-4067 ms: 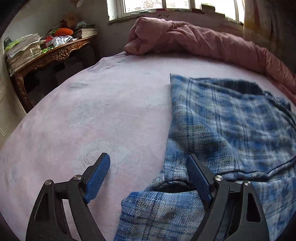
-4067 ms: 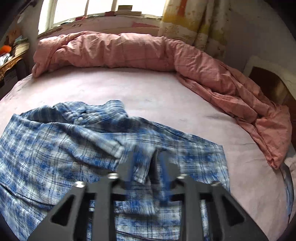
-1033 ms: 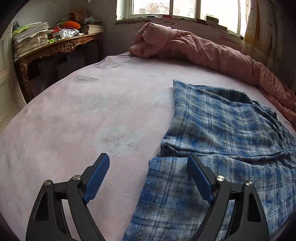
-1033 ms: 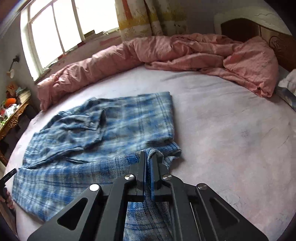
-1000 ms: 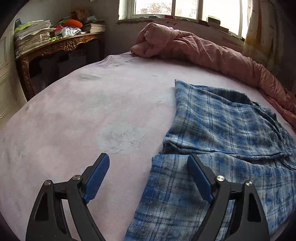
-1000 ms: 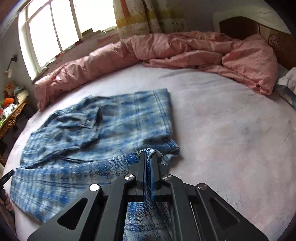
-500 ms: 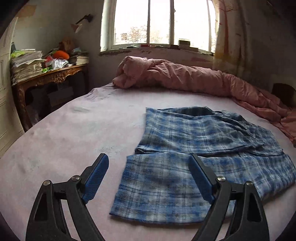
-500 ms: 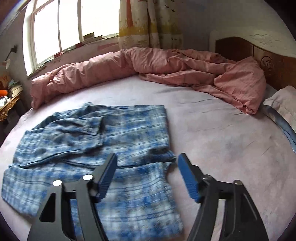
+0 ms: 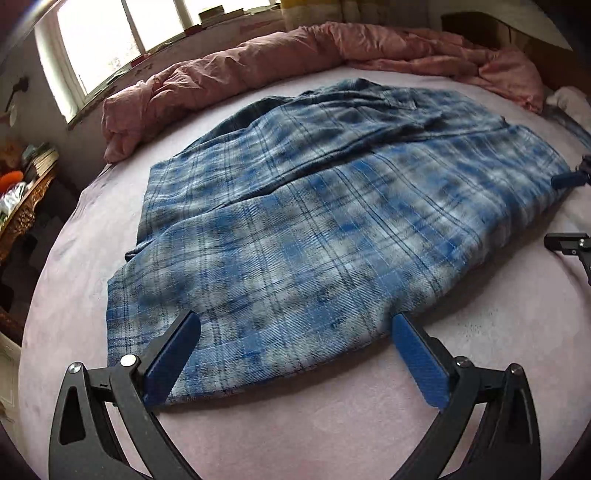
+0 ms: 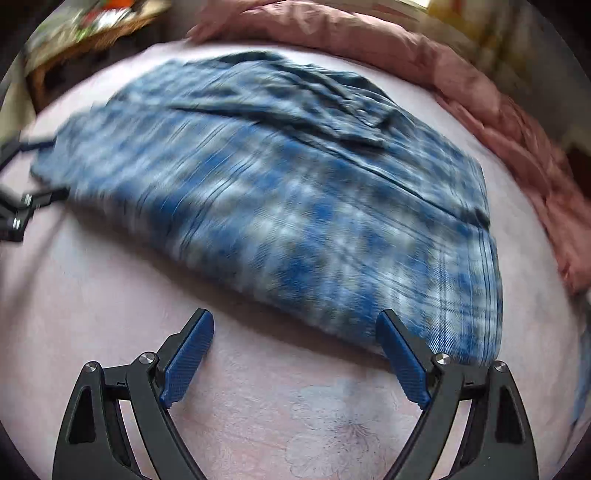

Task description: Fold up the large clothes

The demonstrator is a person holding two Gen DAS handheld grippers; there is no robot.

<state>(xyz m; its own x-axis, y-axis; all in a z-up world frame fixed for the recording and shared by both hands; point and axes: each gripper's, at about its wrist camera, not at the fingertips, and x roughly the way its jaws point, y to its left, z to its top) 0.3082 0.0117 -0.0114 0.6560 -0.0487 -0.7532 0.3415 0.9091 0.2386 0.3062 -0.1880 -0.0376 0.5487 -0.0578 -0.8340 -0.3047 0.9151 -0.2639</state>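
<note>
A blue plaid shirt (image 9: 314,206) lies folded on the pink bed sheet (image 9: 332,424); its near panel is folded over the rest. It also shows, blurred, in the right wrist view (image 10: 295,192). My left gripper (image 9: 295,332) is open and empty over the shirt's near left edge. My right gripper (image 10: 295,332) is open and empty at the shirt's near right edge. Each gripper shows at the edge of the other's view: the right gripper (image 9: 570,210) and the left gripper (image 10: 33,173).
A crumpled pink quilt (image 9: 295,59) lies along the far side of the bed and down its right side (image 10: 498,118). A carved wooden desk (image 9: 18,210) piled with papers stands at the left. A window (image 9: 147,29) is behind the quilt.
My right gripper let go of the shirt's corner and opened. Both grippers swung inward and now face the folded shirt from its near corners. The shirt lies flat.
</note>
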